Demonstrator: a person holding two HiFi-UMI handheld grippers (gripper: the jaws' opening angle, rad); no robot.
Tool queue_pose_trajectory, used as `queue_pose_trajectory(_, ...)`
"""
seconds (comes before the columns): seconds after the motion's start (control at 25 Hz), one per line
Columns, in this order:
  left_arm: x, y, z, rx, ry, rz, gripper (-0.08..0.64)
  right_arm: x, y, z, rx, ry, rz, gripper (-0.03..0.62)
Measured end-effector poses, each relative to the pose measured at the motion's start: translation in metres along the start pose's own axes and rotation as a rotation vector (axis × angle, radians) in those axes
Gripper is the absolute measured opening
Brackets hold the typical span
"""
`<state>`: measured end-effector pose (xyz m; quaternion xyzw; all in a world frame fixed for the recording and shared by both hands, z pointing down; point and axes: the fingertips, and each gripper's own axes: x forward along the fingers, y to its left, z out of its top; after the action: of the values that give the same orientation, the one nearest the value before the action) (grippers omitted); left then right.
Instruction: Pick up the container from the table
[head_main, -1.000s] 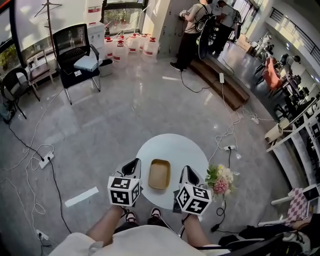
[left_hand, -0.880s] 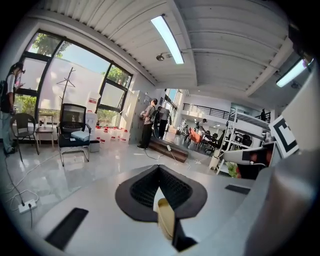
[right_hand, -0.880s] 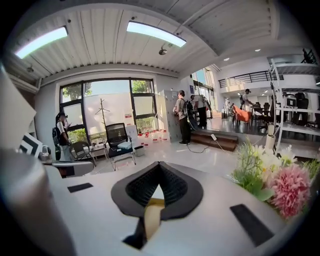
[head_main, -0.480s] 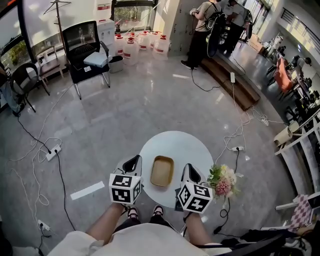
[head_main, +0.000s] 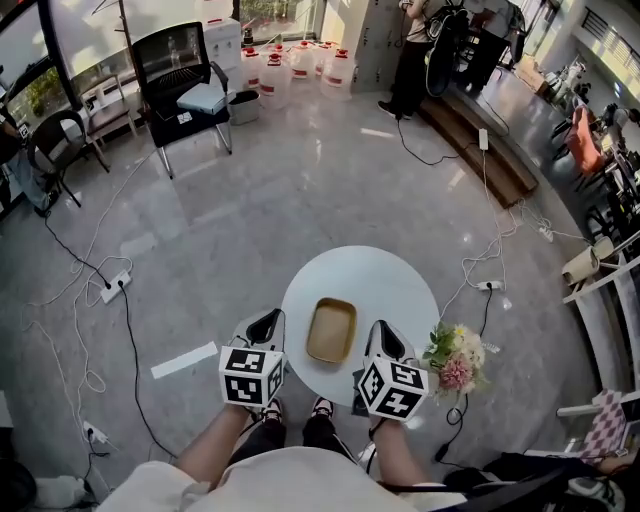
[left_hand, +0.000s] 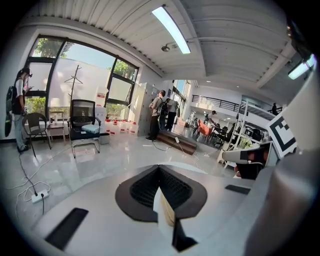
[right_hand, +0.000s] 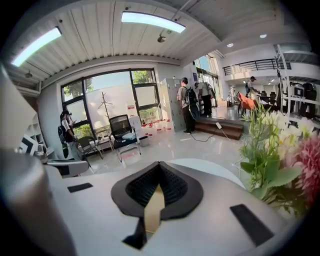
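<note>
Left gripper (head_main: 266, 322) and right gripper (head_main: 380, 332) — both closed, empty — flank the container (head_main: 331, 331) on the table (head_main: 390, 285).

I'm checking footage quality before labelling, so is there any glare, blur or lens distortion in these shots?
Head view: fisheye bending, window glare on the glossy floor. Left gripper view: bright ceiling light, dark round corners. Right gripper view: flowers close and soft.

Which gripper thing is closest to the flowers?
The right hand-held gripper: the flowers are right beside it, while the left hand-held gripper sits across the container.
</note>
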<state>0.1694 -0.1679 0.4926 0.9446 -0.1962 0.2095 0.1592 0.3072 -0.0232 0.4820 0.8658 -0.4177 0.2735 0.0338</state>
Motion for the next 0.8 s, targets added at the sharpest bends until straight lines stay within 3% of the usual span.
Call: queue_pose_trajectory(0.8,0.021,-0.002,-0.070,-0.036,0.167,-0.002,0.017,0.023,-0.016,-0.063,0.053,0.132,-0.026,0.025)
